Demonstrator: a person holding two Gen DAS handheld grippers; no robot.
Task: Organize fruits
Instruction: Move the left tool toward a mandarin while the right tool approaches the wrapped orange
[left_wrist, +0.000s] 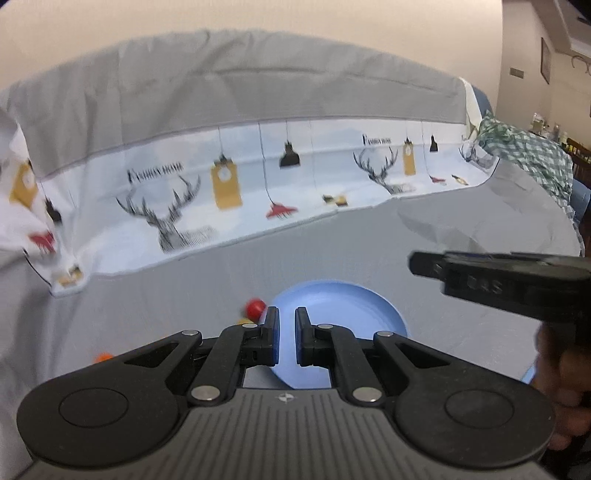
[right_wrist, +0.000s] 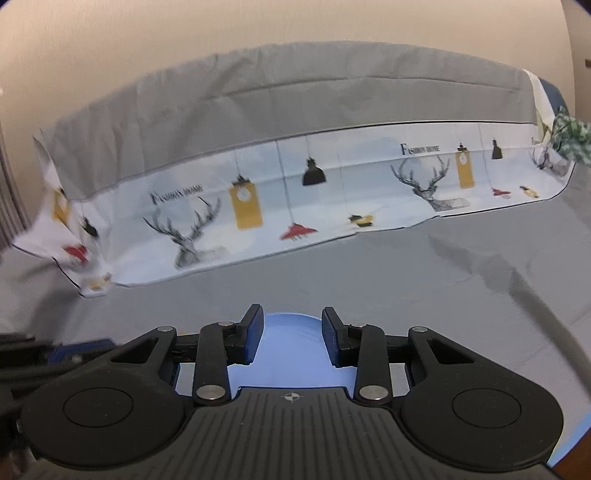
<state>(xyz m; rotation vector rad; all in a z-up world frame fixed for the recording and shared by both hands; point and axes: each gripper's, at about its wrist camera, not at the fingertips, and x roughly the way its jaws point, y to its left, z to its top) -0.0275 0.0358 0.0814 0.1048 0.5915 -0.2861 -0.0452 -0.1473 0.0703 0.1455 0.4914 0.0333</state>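
- Left wrist view: my left claw (left_wrist: 286, 314) is pressed nearly together, only a thin gap between the pads, and nothing is in it.
- Under it lies a blue plate (left_wrist: 369, 306) on the grey sheet (left_wrist: 184, 280); the part of the plate I see is bare.
- One red fruit (left_wrist: 255, 307) sits just beside the plate's left rim, with a yellow piece (left_wrist: 246, 320) touching it, mostly hidden by my claw.
- One orange fruit (left_wrist: 104, 357) is further left, apart from the plate.
- My right claw (left_wrist: 498, 275) shows from the side at right, with my hand (left_wrist: 561, 373) on its handle.
- Right wrist view: my right claw (right_wrist: 291, 325) is partly spread above the plate (right_wrist: 288, 321), pinching nothing.
- A printed cloth (right_wrist: 258, 206) with deer lies behind.
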